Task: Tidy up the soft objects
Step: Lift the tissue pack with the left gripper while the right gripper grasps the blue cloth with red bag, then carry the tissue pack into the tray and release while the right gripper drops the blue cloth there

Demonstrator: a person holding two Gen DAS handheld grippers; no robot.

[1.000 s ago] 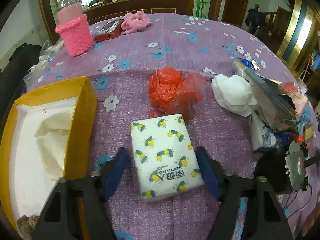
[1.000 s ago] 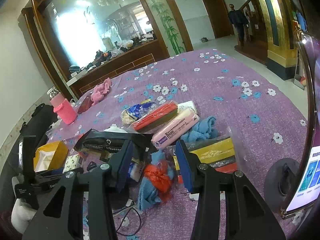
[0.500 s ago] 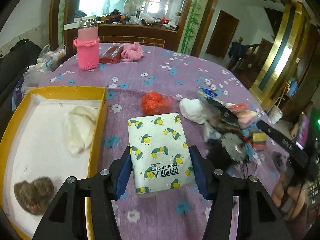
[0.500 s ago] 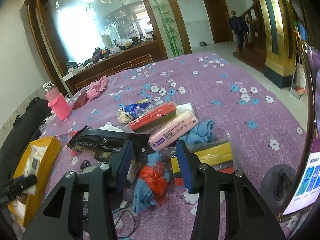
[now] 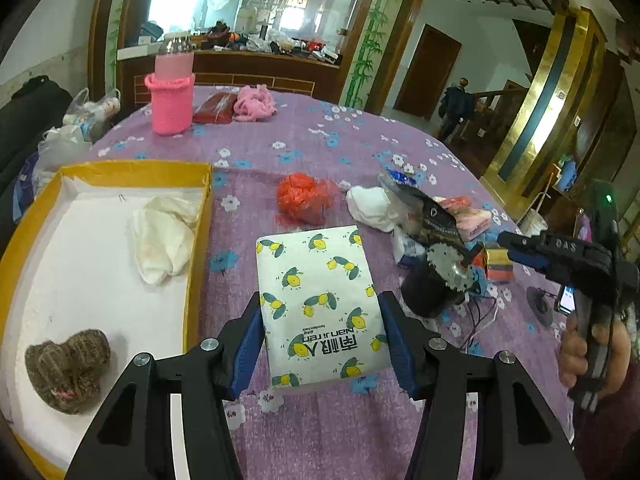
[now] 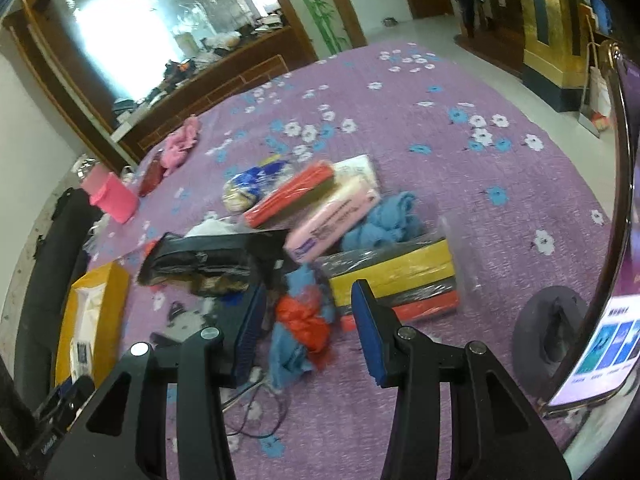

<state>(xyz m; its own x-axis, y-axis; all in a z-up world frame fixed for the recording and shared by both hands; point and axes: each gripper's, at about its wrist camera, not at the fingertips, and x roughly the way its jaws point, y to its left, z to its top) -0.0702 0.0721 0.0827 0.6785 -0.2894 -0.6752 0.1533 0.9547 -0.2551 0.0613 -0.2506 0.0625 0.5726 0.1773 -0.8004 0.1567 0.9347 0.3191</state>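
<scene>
We hold the tissue pack [image 5: 320,304] clamped in the left hand-held gripper [image 5: 322,340], long axis pointing forward; the yellow tray [image 5: 200,240] lies directly left. Right hand-held gripper [image 6: 306,330] hangs released.

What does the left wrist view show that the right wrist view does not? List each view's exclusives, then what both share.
Only the left wrist view: the left gripper shut on the lemon-print tissue pack, plus the white cloth and brown knitted item inside the yellow box.

Only the right wrist view: the right gripper open over a red and blue cloth bundle, the yellow sponge pack, and the blue cloth.

Both: the purple floral tablecloth, yellow box, pink bottle sleeve, and pink fluffy cloth.
</scene>
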